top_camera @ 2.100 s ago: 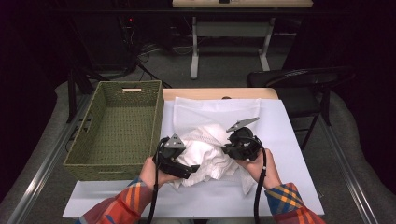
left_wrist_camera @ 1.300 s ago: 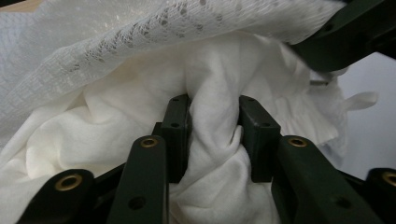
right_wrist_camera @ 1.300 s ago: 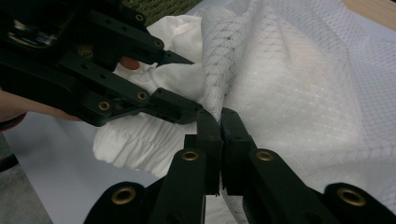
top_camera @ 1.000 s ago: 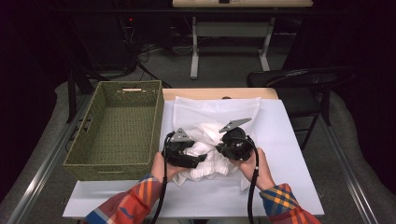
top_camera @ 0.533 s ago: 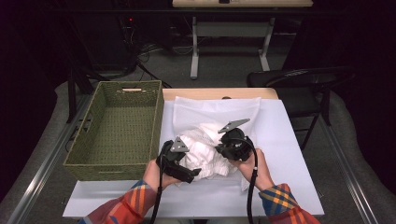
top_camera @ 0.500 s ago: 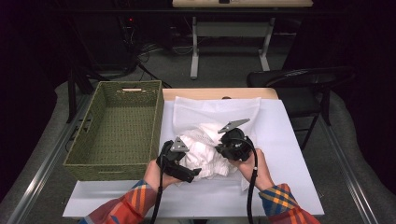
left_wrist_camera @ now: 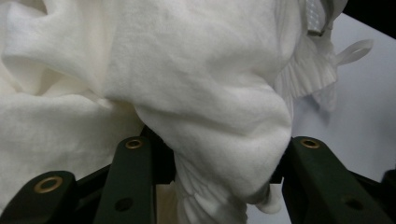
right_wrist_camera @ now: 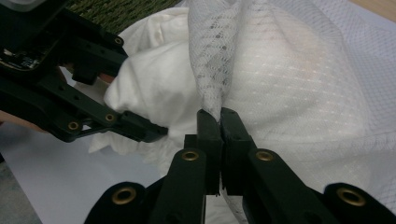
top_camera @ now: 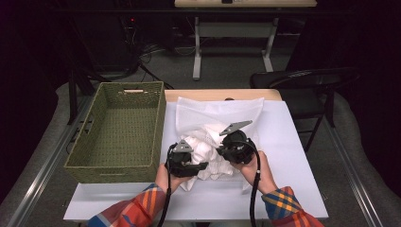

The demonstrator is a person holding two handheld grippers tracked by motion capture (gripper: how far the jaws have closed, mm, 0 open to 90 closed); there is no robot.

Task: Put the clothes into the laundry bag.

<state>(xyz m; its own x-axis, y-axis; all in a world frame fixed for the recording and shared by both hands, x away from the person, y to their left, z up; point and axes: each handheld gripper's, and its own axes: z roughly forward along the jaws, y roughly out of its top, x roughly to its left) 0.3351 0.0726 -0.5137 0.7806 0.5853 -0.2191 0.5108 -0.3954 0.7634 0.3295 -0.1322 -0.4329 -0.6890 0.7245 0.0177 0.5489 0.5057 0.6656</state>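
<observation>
Right gripper (right_wrist_camera: 219, 116) fingers pinched shut on mesh bag (right_wrist_camera: 299, 93); left gripper (left_wrist_camera: 210, 154), just closing, half-open fingers clasping white garment (left_wrist_camera: 187, 70): push deeper while keeping mouth taut.

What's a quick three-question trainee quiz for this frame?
1. True or false: the woven basket holds folded laundry.
2. The right gripper is shut on: A) the basket rim B) the mesh bag C) a cable
3. What lies between the jaws of the left gripper?

Key
1. False: nothing lies in the basket.
2. B: it pinches a gathered fold of the mesh.
3. A fold of the white cloth; the jaws have just been closing on it.
</observation>
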